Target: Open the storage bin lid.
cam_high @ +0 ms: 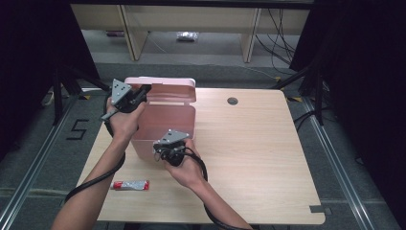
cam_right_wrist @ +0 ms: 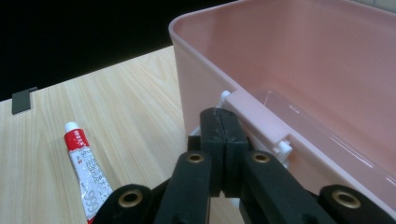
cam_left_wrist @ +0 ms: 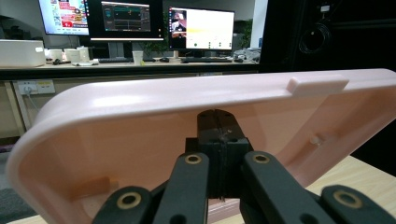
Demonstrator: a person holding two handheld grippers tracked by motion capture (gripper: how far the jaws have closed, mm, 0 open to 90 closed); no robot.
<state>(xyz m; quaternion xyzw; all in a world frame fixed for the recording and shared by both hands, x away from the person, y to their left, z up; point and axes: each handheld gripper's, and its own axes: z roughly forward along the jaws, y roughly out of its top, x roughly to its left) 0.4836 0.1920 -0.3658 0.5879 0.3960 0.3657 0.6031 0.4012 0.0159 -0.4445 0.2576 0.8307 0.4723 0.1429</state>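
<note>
A pink plastic box (cam_high: 165, 122) stands open on the left part of the wooden table (cam_high: 249, 139), its hinged lid (cam_high: 165, 88) raised at the back. My left gripper (cam_high: 142, 91) is shut with nothing between its jaws. In the left gripper view its tips (cam_left_wrist: 217, 115) sit right at the lid's inner face (cam_left_wrist: 116, 135). My right gripper (cam_high: 158, 149) is also shut and empty. Its tips (cam_right_wrist: 219, 114) rest at the white-pinned latch (cam_right_wrist: 259, 123) on the front wall of the box (cam_right_wrist: 299, 60). A red and white tube (cam_high: 130, 185) lies on the table near the front left.
The tube (cam_right_wrist: 86, 175) lies a short way from the right gripper. A cable hole (cam_high: 232, 101) marks the table's far side. Black stands and floor rails flank the table. Monitors (cam_left_wrist: 126, 21) and a desk stand behind the lid.
</note>
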